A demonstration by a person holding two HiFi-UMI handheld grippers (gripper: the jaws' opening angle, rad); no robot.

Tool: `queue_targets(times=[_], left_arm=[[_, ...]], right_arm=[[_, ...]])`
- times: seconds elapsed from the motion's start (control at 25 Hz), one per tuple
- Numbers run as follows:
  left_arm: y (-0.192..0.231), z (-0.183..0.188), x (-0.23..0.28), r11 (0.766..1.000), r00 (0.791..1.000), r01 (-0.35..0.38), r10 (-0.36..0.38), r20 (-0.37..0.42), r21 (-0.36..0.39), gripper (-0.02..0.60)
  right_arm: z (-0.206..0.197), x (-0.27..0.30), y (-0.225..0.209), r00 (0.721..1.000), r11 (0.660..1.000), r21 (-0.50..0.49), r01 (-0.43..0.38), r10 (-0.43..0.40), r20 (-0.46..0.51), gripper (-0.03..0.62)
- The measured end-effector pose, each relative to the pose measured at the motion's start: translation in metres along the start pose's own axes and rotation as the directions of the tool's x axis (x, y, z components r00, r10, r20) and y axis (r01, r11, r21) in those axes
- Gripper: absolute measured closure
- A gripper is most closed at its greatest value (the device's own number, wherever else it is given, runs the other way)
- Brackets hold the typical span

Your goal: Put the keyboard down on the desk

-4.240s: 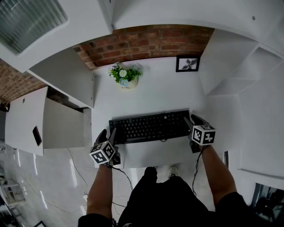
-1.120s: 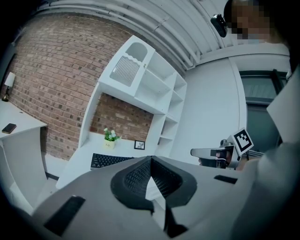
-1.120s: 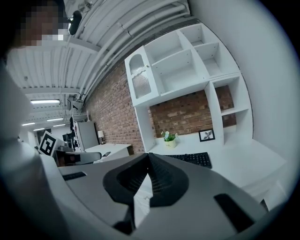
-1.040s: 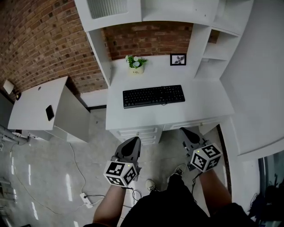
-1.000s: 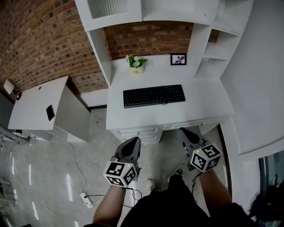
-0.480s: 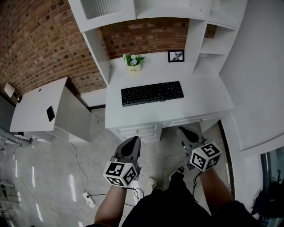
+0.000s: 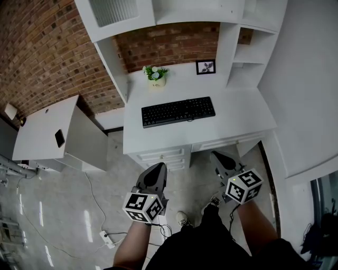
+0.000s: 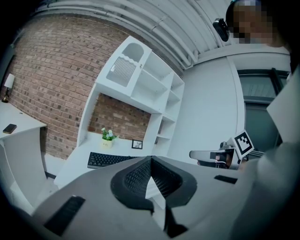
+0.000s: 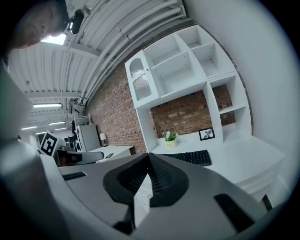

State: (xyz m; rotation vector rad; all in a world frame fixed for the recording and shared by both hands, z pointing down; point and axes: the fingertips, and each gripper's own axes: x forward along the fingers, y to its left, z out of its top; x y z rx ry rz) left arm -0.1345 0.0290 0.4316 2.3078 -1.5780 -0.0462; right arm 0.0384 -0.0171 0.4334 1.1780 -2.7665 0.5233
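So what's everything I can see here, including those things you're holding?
keyboard: one, black, flat on the desk
desk: one, white, against the brick wall
brick wall: one, red-brown, behind and left of the desk
potted plant: one, green in a pale pot, back of the desk
picture frame: one, dark, back of the desk, right of the plant
shelf unit: one, white, above the desk
side table: one, white, left of the desk
phone-like slab: one, dark, on the side table
left tongs: one, grey, shut, empty, over the floor
right tongs: one, grey, shut, empty, over the floor
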Motion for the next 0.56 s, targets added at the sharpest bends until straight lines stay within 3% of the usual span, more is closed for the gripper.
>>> queue_targets(times=[0.56], left_arm=[[-0.006,-0.009,-0.011,1.000,1.000,-0.011,0.011,-0.004,-0.011,0.564]], right_arm=[[-0.006,-0.015,0.004,1.000,1.000,-0.007,-0.002,0.002,-0.003,0.577]])
